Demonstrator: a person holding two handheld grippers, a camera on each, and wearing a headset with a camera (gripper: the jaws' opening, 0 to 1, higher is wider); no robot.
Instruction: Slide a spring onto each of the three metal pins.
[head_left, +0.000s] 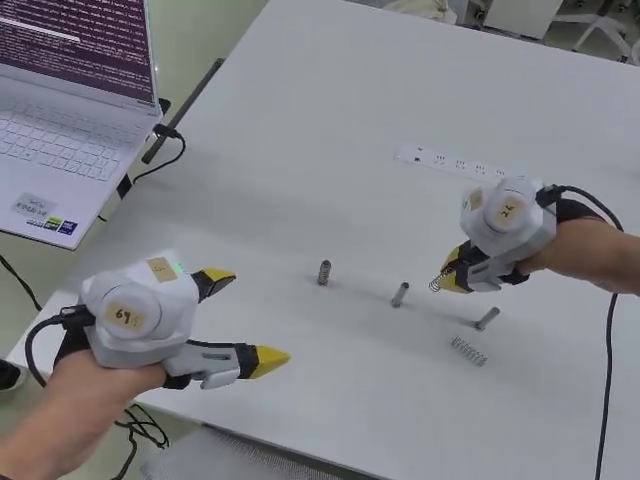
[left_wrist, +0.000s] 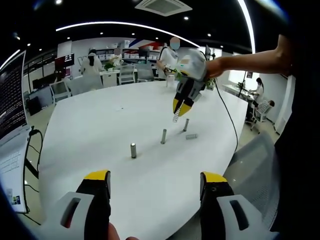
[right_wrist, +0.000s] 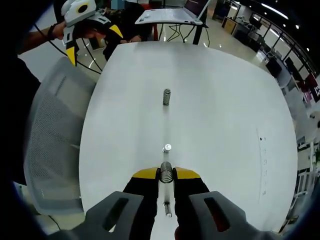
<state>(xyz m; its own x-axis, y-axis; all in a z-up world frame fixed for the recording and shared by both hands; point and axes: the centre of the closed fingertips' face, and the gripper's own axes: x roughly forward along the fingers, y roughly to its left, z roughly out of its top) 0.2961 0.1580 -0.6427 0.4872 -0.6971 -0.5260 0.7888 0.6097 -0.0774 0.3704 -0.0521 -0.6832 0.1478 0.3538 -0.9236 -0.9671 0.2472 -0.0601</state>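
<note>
White tabletop, three short metal pins standing in a loose row across its near-middle part. Left pin already wears a spring around its shaft; in the right gripper view it is the far one in line. Middle pin bare, and right pin bare too, set a little nearer the tabletop's near edge. A loose spring lies flat on the tabletop just near-side of the right pin, apart from it. Right gripper hovers above the tabletop between the middle and right pins, jaws pinched narrow on a held spring that sticks out past the yellow tips. In its own view the held spring sits between the tips with the middle pin just beyond, not touching. Left gripper hangs at the near left, well apart from the pins, jaws spread wide and holding nothing. From the left gripper view the right gripper dangles its spring above the row. Laptop open at the far left edge with a cable beside it; a white power strip lies far right.
</note>
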